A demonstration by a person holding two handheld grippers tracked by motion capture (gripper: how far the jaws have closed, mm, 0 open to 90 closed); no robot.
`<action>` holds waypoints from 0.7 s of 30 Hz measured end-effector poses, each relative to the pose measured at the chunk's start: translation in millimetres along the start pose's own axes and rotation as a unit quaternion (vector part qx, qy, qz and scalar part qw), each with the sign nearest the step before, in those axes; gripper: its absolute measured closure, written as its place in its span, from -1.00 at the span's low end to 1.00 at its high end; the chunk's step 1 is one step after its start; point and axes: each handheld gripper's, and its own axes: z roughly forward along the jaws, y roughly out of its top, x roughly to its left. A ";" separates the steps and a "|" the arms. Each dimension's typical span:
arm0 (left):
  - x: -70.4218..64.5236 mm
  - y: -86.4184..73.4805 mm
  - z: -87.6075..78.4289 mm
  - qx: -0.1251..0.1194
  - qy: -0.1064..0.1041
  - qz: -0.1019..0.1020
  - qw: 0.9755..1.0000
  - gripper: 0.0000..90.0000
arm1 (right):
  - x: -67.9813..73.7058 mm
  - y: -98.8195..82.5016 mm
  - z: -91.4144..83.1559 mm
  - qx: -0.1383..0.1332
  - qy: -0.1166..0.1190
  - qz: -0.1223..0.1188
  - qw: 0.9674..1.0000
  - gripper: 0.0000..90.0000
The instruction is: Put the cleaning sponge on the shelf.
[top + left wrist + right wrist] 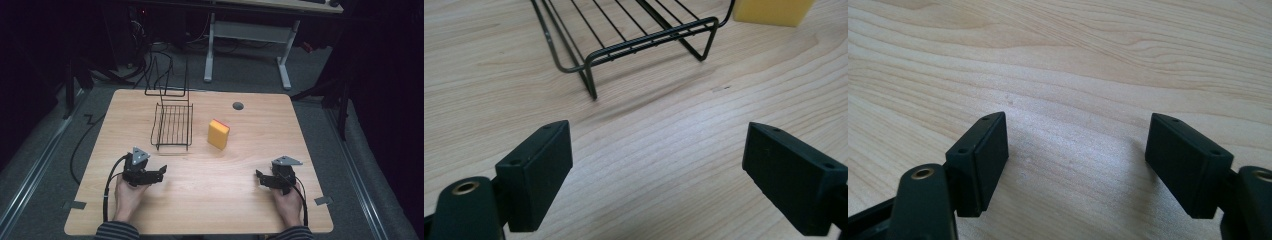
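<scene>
A yellow sponge (218,133) with a red underside lies near the middle of the wooden table (210,200); its corner (771,11) shows at the top right of the left gripper view. A black wire rack (172,125) stands left of the sponge, and its near end (644,42) is ahead of the left jaws. My left gripper (161,172) rests open on the table near the front left, nothing between its jaws. My right gripper (259,176) rests open at the front right, over bare wood (1078,150).
A small grey round cap (238,105) sits in the table near the far edge. Beyond the table stand a white desk frame (247,45) and loose cables (165,65) on a dark floor. Cables (106,190) trail from both grippers.
</scene>
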 end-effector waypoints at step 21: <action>-20.2 35.0 4.7 -0.016 -0.026 0.025 0.999 -0.69 | 0.1 0.1 -0.1 0.000 0.000 0.001 1.000 -0.43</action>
